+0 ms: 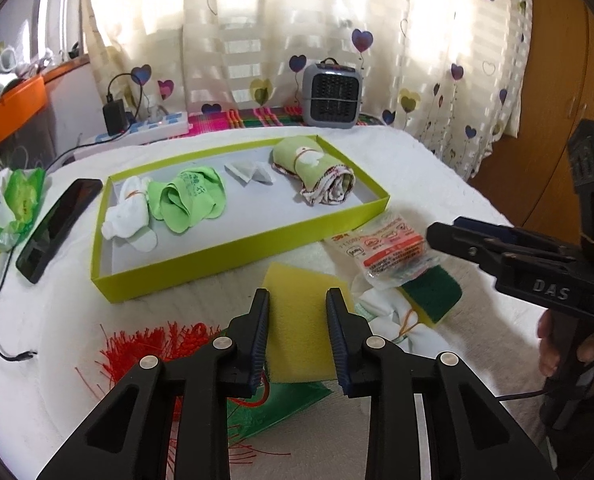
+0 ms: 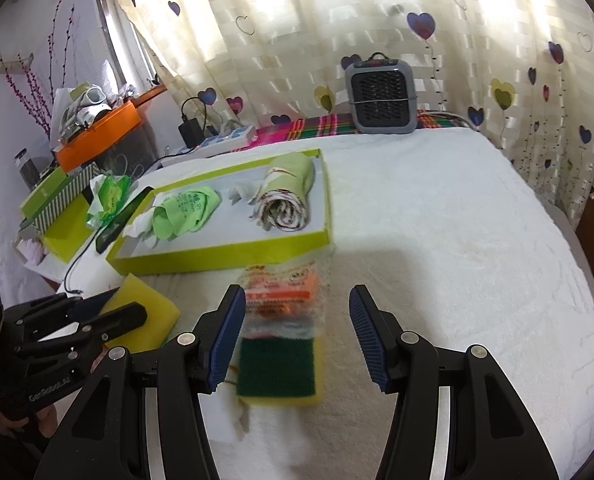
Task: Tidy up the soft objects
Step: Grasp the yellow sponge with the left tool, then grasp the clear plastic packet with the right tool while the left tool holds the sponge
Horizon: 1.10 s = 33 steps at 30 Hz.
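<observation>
A lime-green tray (image 1: pixel 233 250) (image 2: pixel 225 254) holds a white sock bundle (image 1: pixel 131 216), a green cloth (image 1: pixel 189 200) (image 2: pixel 185 208), white tea bags (image 1: pixel 249 172) and a rolled green towel (image 1: pixel 317 168) (image 2: pixel 287 196). In front of it lie a yellow sponge (image 1: pixel 297 320) (image 2: pixel 145 320), a plastic packet (image 1: pixel 389 252) (image 2: pixel 285 300), a green-topped scouring sponge (image 1: pixel 433 294) (image 2: pixel 277 368) and a white cloth (image 1: pixel 393 324). My left gripper (image 1: pixel 297 336) is open over the yellow sponge. My right gripper (image 2: pixel 297 336) (image 1: pixel 437 236) is open above the packet and scouring sponge.
A red tassel (image 1: pixel 153 348) and green fabric (image 1: pixel 281 400) lie near the left gripper. A black phone (image 1: pixel 57 228), a green wrapper (image 1: pixel 21 204), a power strip (image 1: pixel 149 126) and a grey heater (image 1: pixel 333 94) (image 2: pixel 383 98) stand around the white-covered table (image 2: pixel 457 240).
</observation>
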Each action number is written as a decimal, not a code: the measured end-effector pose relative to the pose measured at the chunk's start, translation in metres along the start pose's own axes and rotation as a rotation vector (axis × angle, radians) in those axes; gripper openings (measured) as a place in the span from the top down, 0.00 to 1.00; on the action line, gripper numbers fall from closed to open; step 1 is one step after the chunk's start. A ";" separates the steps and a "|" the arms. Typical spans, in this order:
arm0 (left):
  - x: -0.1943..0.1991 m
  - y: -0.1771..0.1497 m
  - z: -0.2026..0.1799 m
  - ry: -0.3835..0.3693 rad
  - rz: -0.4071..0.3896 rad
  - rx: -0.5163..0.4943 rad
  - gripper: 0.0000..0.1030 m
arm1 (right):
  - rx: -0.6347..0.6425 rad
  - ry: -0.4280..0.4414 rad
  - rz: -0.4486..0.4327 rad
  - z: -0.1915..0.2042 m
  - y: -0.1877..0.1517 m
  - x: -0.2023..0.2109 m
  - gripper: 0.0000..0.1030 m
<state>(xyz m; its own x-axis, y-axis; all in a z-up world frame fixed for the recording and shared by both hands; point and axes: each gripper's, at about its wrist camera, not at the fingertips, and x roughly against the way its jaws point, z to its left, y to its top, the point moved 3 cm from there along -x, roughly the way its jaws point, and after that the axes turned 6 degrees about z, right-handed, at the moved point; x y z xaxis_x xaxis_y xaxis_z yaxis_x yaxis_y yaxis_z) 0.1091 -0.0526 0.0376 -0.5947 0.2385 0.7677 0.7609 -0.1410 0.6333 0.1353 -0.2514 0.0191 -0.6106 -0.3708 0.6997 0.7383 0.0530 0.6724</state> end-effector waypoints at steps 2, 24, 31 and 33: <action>0.001 0.000 0.003 -0.013 -0.001 0.013 0.74 | 0.003 0.002 0.010 0.002 0.003 -0.004 0.46; 0.009 0.005 0.033 -0.039 -0.022 0.078 0.74 | 0.014 -0.001 0.157 0.006 0.020 -0.056 0.46; 0.008 0.004 0.034 -0.041 -0.019 0.079 0.74 | 0.014 -0.014 0.191 0.005 0.018 -0.061 0.46; 0.008 0.004 0.034 -0.041 -0.017 0.079 0.74 | 0.014 -0.014 0.188 0.006 0.018 -0.060 0.46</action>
<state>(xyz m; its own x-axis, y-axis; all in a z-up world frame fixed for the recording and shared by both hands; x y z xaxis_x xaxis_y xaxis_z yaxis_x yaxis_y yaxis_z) 0.1165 -0.0185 0.0425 -0.5982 0.2796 0.7509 0.7697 -0.0602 0.6356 0.1834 -0.2230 -0.0098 -0.4662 -0.3401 0.8167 0.8358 0.1333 0.5326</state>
